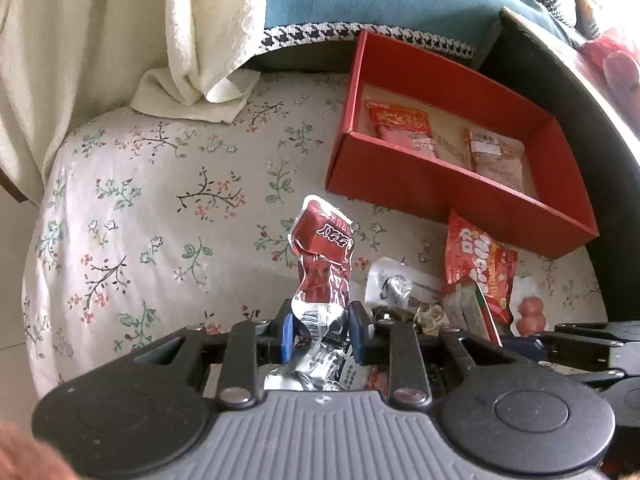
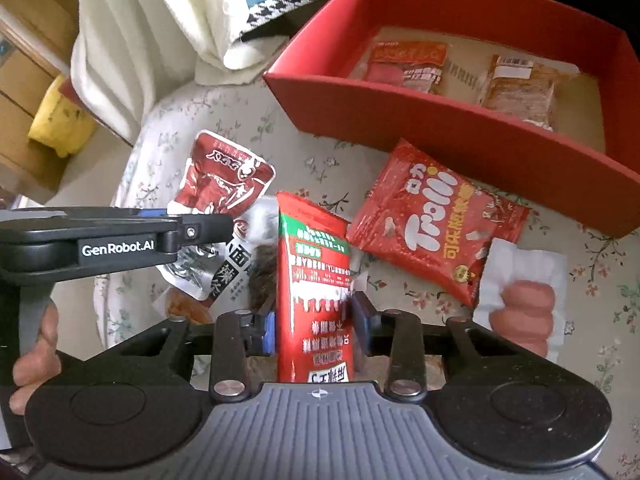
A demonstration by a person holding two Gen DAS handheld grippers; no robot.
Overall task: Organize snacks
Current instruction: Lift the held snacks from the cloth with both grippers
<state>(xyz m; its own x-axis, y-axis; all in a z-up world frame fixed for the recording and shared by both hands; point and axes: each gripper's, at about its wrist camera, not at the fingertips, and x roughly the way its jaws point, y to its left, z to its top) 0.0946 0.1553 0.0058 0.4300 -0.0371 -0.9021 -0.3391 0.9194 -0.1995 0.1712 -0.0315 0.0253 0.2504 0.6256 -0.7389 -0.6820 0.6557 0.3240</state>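
Note:
My left gripper (image 1: 322, 332) is shut on a dark red and silver foil snack packet (image 1: 324, 256), held up above the floral cloth; it also shows in the right wrist view (image 2: 224, 184) with the left gripper (image 2: 224, 224) on it. My right gripper (image 2: 314, 324) is shut on a tall red and green snack packet (image 2: 316, 292). A red box (image 1: 440, 184) (image 2: 440, 128) lies beyond and holds two packets (image 2: 404, 66) (image 2: 520, 88). A red Trolli bag (image 2: 436, 224) (image 1: 480, 268) lies in front of the box.
A clear pack of pink sausages (image 2: 524, 304) (image 1: 528, 312) lies at the right. A white noodle packet (image 2: 236, 272) and other small packets lie under the grippers. A cream towel (image 1: 200, 60) hangs at the back. A dark table edge (image 1: 600, 200) runs along the right.

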